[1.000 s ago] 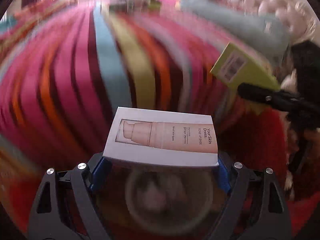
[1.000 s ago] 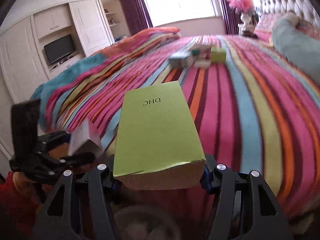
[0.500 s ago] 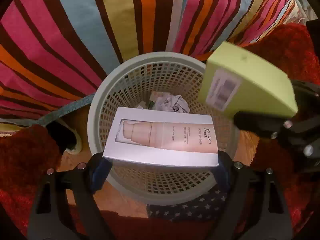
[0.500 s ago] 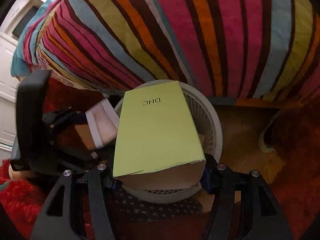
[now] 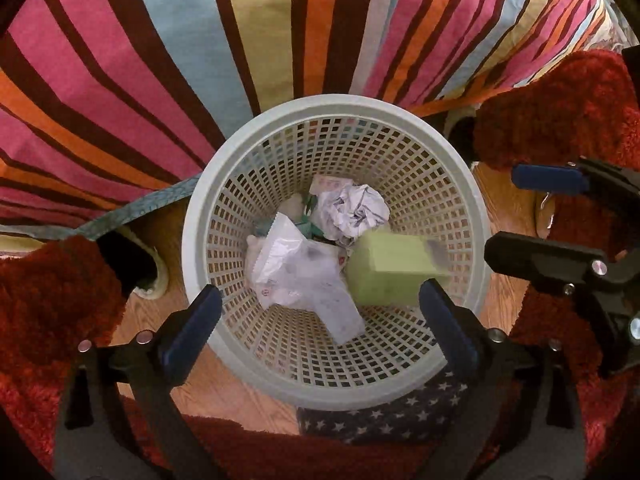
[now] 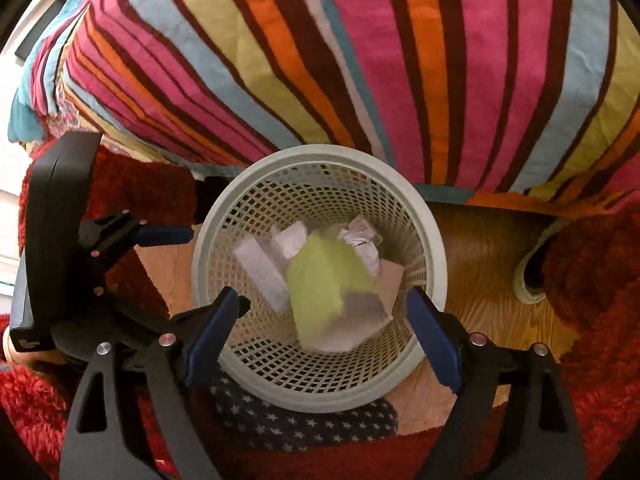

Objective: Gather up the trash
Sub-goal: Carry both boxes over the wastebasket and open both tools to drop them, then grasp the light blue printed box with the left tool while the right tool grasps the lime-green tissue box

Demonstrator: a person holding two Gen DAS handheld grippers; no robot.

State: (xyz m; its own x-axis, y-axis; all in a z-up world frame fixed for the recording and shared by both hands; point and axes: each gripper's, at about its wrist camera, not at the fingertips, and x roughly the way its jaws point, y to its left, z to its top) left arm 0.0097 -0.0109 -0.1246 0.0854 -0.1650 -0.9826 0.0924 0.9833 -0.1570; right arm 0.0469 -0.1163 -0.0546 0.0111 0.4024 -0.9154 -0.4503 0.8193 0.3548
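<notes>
A pale grey lattice waste basket (image 5: 200,216) stands on the floor beside the bed; it also shows in the right wrist view (image 6: 436,256). Inside lie a lime green box (image 5: 392,268), blurred in the right wrist view (image 6: 324,280), the white cosmetic box (image 6: 260,272), crumpled paper (image 5: 356,210) and a clear wrapper (image 5: 296,264). My left gripper (image 5: 320,320) is open and empty above the basket's near rim. My right gripper (image 6: 324,328) is open and empty above the basket too, and also shows at the right of the left wrist view (image 5: 536,208).
The striped bedspread (image 5: 200,40) hangs over the bed edge just behind the basket. Red shaggy rug (image 5: 52,300) lies on both sides, on a wooden floor (image 6: 488,280). A star-patterned navy cloth (image 5: 380,416) lies under the basket's near side. A slipper (image 6: 532,276) sits to the right.
Both grippers have opened over the basket. The cosmetic box has dropped from the left gripper and the green box from the right into the basket.
</notes>
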